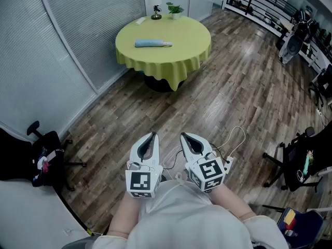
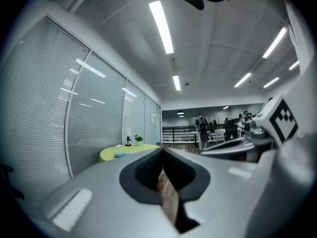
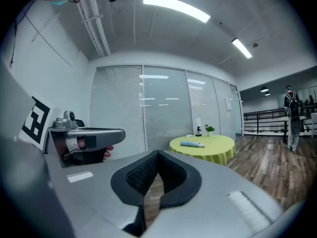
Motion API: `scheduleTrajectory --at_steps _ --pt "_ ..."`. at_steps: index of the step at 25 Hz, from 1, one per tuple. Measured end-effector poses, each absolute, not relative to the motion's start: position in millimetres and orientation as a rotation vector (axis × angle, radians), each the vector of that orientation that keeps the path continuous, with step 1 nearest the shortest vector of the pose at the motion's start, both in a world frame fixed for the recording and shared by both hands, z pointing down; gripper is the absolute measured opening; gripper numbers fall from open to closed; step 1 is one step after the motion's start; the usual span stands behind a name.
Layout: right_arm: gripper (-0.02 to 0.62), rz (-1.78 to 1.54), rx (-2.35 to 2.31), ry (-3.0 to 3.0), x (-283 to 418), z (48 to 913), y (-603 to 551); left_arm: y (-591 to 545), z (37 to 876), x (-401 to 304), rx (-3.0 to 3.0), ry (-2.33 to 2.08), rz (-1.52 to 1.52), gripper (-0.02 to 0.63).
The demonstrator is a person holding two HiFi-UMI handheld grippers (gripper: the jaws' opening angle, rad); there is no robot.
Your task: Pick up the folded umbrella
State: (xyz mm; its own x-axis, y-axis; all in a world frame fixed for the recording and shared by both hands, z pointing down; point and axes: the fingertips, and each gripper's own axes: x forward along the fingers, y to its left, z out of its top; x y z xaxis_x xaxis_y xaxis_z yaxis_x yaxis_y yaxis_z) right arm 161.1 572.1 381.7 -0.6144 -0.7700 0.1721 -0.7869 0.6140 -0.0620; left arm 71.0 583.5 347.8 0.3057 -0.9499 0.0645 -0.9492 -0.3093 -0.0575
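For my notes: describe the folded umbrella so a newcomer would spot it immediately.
Find the round table with the yellow-green cloth by the glass wall. The folded umbrella lies flat near its middle. It is the only long, light-blue thing there; the potted plant and dark figurine stand upright at the far edge.

A yellow-green tablecloth [image 1: 163, 56] is being shown in one plain colour, and the folded umbrella [image 1: 152, 43] near its middle is being seen in pale blue. At its far edge, green leaves are being displayed by the small plant [image 1: 175, 8], beside a dark figurine [image 1: 156, 12]. The floor [image 1: 233, 102] is being rendered in brown-grey wood planks. The blinds [image 1: 31, 61] are being crossed by fine horizontal grey stripes. The left gripper [image 1: 152, 136] and right gripper [image 1: 184, 136] are being seen in white with black inner pads, their marker cubes [image 1: 141, 182] being patterned in black-and-white squares. The office chair [image 1: 49, 144] is being shown in black.
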Motion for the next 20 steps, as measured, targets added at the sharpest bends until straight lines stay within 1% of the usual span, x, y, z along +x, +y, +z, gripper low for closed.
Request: scheduleTrajectory --at_steps 8,12,20 --pt "0.000 0.216 1.288 -2.712 165.5 388.1 582.2 591.4 351.4 77.2 -2.594 1.831 -0.050 0.006" --pt "-0.001 0.281 1.336 -2.720 176.6 391.5 579.4 590.1 356.7 82.4 -2.615 1.833 -0.055 0.006" --pt "-0.002 0.395 1.316 -2.698 180.4 420.3 558.3 576.5 389.7 81.2 -2.721 1.906 -0.019 0.006"
